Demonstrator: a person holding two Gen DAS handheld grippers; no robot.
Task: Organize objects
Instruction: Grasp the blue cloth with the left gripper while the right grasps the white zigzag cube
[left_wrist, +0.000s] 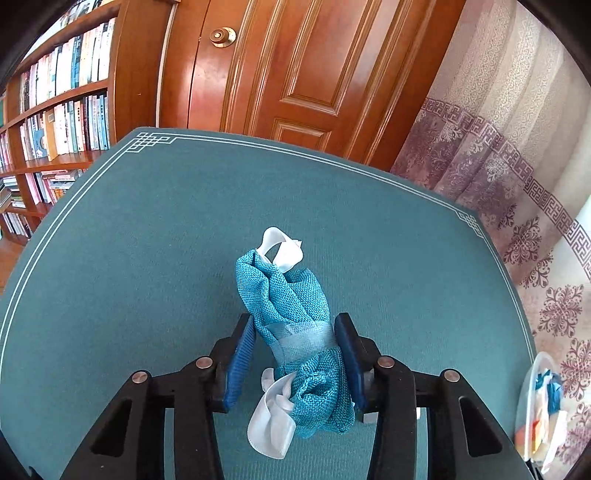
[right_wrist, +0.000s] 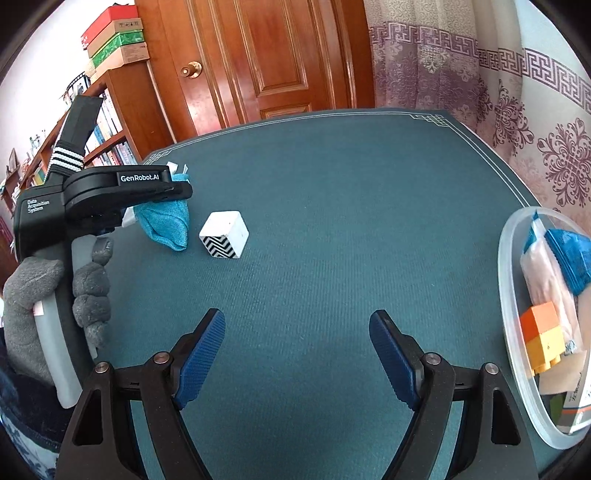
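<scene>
A rolled teal woven cloth with white ribbon (left_wrist: 295, 325) lies between the blue pads of my left gripper (left_wrist: 295, 332), which is shut on it just above the green table mat (left_wrist: 147, 258). The same cloth (right_wrist: 166, 225) shows in the right wrist view under the left gripper's black body (right_wrist: 110, 192), held by a grey-gloved hand. My right gripper (right_wrist: 297, 332) is open and empty above the mat. A white cube with a black zigzag face (right_wrist: 224, 239) sits on the mat beside the cloth.
A clear round plastic container (right_wrist: 508, 295) at the table's right edge holds blue cloth, orange blocks and packets; it also shows in the left wrist view (left_wrist: 528, 391). A wooden door, bookshelves and a patterned curtain stand behind the table.
</scene>
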